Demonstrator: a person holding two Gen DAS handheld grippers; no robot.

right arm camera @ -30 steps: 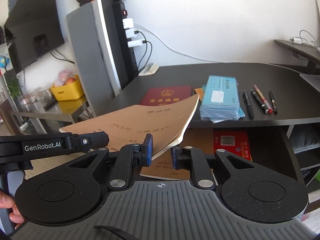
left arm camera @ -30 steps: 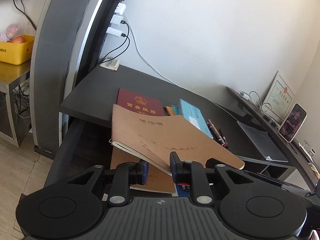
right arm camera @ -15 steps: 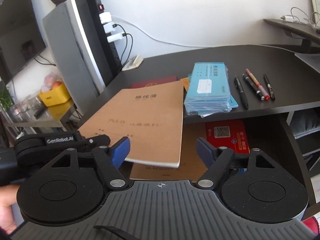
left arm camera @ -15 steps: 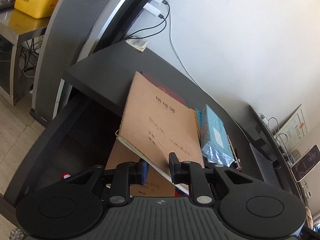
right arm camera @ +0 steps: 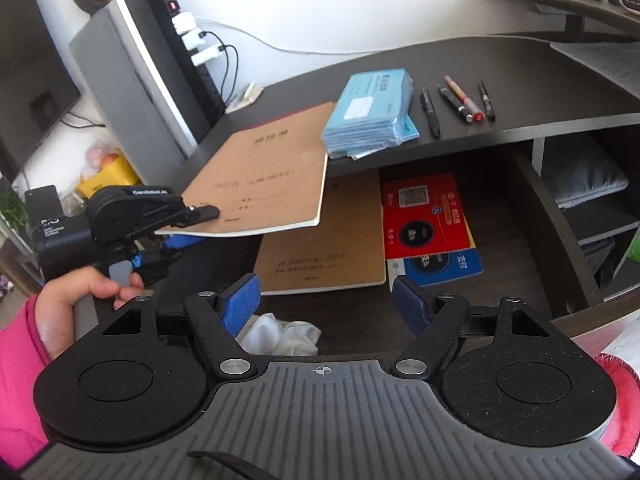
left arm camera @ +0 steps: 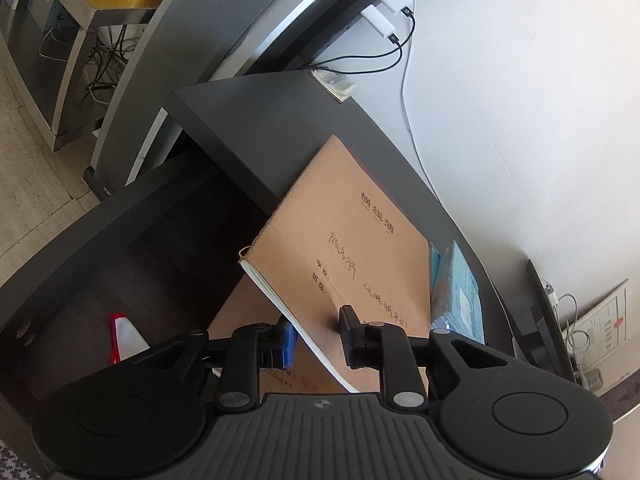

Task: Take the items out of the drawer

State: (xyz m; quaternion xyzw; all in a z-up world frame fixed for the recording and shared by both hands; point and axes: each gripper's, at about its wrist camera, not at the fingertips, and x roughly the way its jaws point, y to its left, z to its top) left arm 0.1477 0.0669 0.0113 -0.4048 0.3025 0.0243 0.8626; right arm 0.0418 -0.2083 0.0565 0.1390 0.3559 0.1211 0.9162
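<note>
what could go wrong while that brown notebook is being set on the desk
The left gripper pinches only one corner of the brown notebook, which overhangs the desk edge; released there, it might tip back into the open drawer. Pushed further, it could shove the blue packet stack toward the pens.

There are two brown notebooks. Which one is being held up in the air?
The upper brown notebook, pinched at its edge by the left gripper and reaching over the desk. The other brown notebook lies flat in the drawer.

"GenRobot.AI" in white stands on the black left gripper (right arm camera: 196, 227), middle left; the brown kraft-paper notebook (left arm camera: 352, 256), centre frame, is headed "横线簿".
</note>
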